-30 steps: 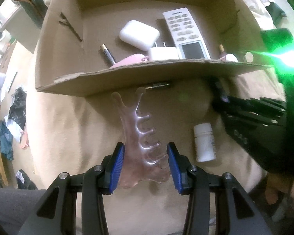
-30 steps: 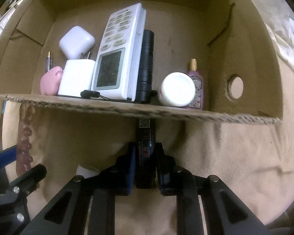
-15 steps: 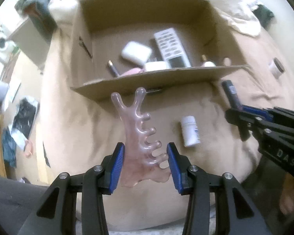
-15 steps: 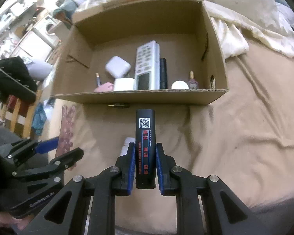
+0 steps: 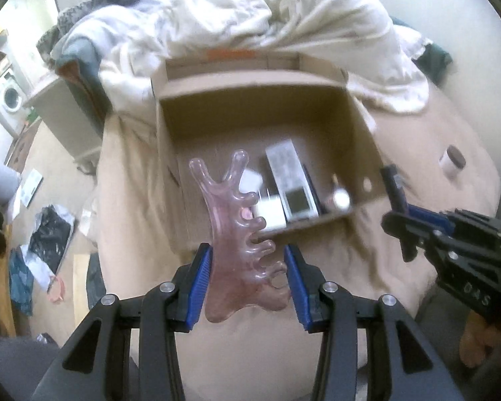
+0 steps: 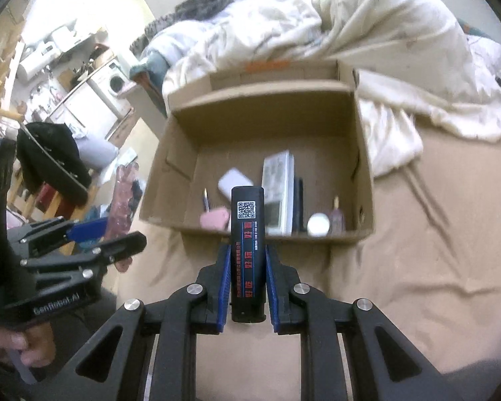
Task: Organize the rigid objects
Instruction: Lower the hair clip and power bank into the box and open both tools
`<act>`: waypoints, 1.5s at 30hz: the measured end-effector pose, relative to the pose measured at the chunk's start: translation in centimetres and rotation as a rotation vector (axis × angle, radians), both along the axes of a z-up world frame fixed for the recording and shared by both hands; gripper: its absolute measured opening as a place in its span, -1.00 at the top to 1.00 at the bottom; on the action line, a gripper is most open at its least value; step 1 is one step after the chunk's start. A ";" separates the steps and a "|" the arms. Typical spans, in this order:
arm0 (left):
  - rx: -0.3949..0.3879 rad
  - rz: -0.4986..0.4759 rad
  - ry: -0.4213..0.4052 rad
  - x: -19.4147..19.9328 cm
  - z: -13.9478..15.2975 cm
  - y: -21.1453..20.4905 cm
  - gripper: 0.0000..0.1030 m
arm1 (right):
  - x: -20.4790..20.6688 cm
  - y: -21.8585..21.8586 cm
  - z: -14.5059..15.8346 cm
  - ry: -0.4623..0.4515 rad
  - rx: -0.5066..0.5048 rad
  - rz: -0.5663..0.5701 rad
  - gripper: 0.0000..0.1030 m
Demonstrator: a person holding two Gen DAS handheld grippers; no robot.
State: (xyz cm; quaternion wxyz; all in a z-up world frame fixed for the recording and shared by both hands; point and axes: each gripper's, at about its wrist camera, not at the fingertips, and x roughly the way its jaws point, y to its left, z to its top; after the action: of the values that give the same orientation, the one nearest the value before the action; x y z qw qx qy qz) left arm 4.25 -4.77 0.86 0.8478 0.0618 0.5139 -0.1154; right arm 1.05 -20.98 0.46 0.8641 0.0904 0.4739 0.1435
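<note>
Left wrist view: left gripper (image 5: 247,277) is sitting partly open, blue pads clamping the wide base of a translucent pink comb-shaped scraper with knobbed prongs (image 5: 242,234); its forked tip is pointing up over the open brown cardboard box (image 5: 360,123) on the tan bedsheet (image 5: 137,183). Inside the box, near its front wall: a white remote control with grey screen (image 5: 292,183), a white charger block (image 5: 268,208), and a small round white cap (image 5: 341,197). At the right, the right gripper (image 5: 400,207) is coming into frame holding a dark stick. A small white jar with dark lid (image 5: 452,162) is lying on the sheet well apart from the box. A crumpled white duvet (image 5: 250,13) is piling up behind the box. Right wrist view: right gripper (image 6: 248,280) is nearly closed, pads squeezing a black rectangular stick with QR code and red lettering (image 6: 247,250), standing upright and partly blocking the box interior (image 6: 183,133). Showing around it: a white rounded earbud case (image 6: 233,180), a pink pig-shaped item (image 6: 213,219), the remote (image 6: 277,180), a small pink perfume bottle (image 6: 336,217). The left gripper (image 6: 107,234) is hanging at left, carrying the pink scraper (image 6: 123,197).
</note>
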 end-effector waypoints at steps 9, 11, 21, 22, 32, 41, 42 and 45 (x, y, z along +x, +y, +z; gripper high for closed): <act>0.040 -0.004 -0.106 5.3 1.5 -1.2 0.21 | 5.1 -1.9 0.8 -0.033 0.006 -0.052 0.60; 0.062 -0.004 -0.108 6.5 0.8 -1.6 0.21 | 6.3 -2.3 0.2 -0.031 -0.004 -0.069 0.60; 0.112 -0.005 -0.091 9.5 -5.6 -2.3 0.23 | 9.4 -3.6 -6.3 0.083 -0.013 -0.137 0.60; 0.108 0.005 -0.075 9.7 -6.0 -2.1 0.23 | 9.5 -3.6 -6.5 0.086 -0.017 -0.133 0.60; 0.169 -0.018 -0.082 9.9 -7.2 -2.7 0.60 | 10.3 -3.1 -7.6 0.129 -0.022 -0.108 0.60; 0.144 0.015 -0.037 10.4 -7.8 -2.0 0.60 | 10.6 -2.9 -8.3 0.164 -0.023 -0.106 0.60; 0.143 0.014 -0.034 10.4 -7.9 -2.0 0.60 | 10.6 -2.9 -8.3 0.166 -0.022 -0.108 0.60; 0.141 0.012 -0.031 10.3 -7.9 -2.1 0.60 | 10.6 -2.8 -8.2 0.161 0.000 -0.107 0.60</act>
State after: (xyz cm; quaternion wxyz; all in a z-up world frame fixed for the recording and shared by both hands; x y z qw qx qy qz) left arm 14.56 -6.83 -7.09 0.8499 0.1200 0.5079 -0.0730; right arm 11.68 -23.81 -7.70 0.8297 0.1267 0.5361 0.0895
